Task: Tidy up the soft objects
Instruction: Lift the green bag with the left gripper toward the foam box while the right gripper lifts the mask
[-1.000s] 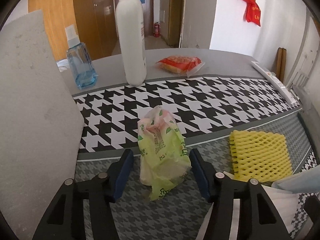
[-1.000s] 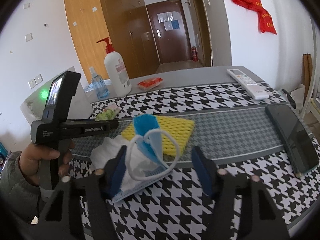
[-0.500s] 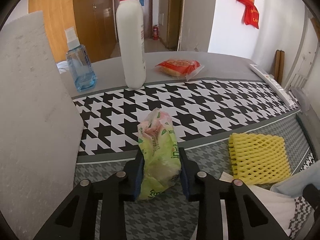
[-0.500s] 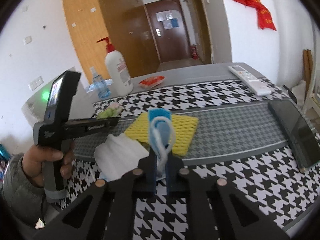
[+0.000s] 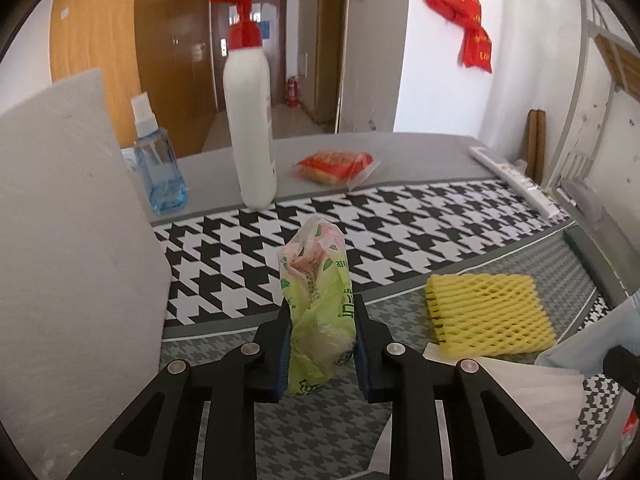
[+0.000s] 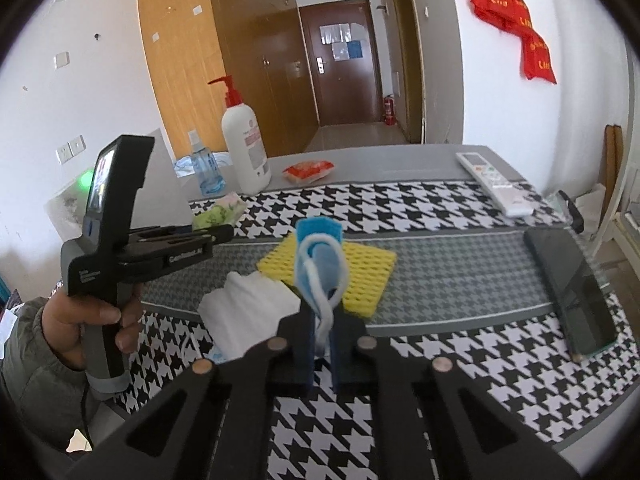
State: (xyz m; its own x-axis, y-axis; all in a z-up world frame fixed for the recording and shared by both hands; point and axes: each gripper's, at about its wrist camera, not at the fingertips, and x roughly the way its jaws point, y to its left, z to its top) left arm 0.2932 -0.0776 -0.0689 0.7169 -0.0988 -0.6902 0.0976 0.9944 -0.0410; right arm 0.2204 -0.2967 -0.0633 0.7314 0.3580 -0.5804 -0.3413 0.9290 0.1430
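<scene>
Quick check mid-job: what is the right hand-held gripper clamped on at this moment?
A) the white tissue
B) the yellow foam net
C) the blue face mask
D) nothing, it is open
C: in the right wrist view the right hand-held gripper is shut on the blue face mask, whose white ear loop hangs between the pads, while the yellow foam net and white tissue lie on the table.

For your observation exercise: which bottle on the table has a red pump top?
The tall white pump bottle; the shorter blue spray bottle beside it has a clear nozzle.
</scene>
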